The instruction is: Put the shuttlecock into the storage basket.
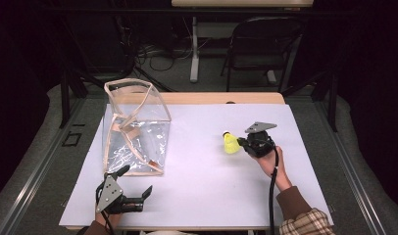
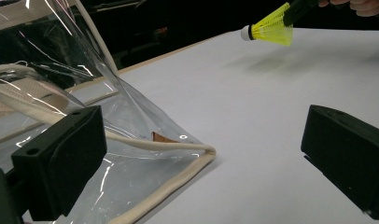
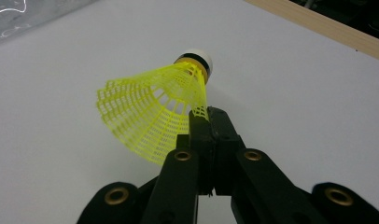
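1. Left gripper [image 1: 136,188], nearest edge of the counter [image 1: 202,196]: jaws spread wide, holding nothing, just beside the bag's near corner.
2. One clear plastic bag [image 1: 133,137], cream-trimmed, standing at counter left.
3. Right gripper [image 1: 241,142]: jaws closed tight on the skirt rim of one yellow shuttlecock [image 1: 230,143], held above the counter, white cork pointing away.

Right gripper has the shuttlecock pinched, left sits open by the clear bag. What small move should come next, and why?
Probably the left gripper should close on the clear bag at its near cream-trimmed edge to steady it. Its jaws stand wide open there, one over the trim. The right gripper already pinches the yellow shuttlecock by its skirt, lifted off the white table, well short of the bag's top opening.
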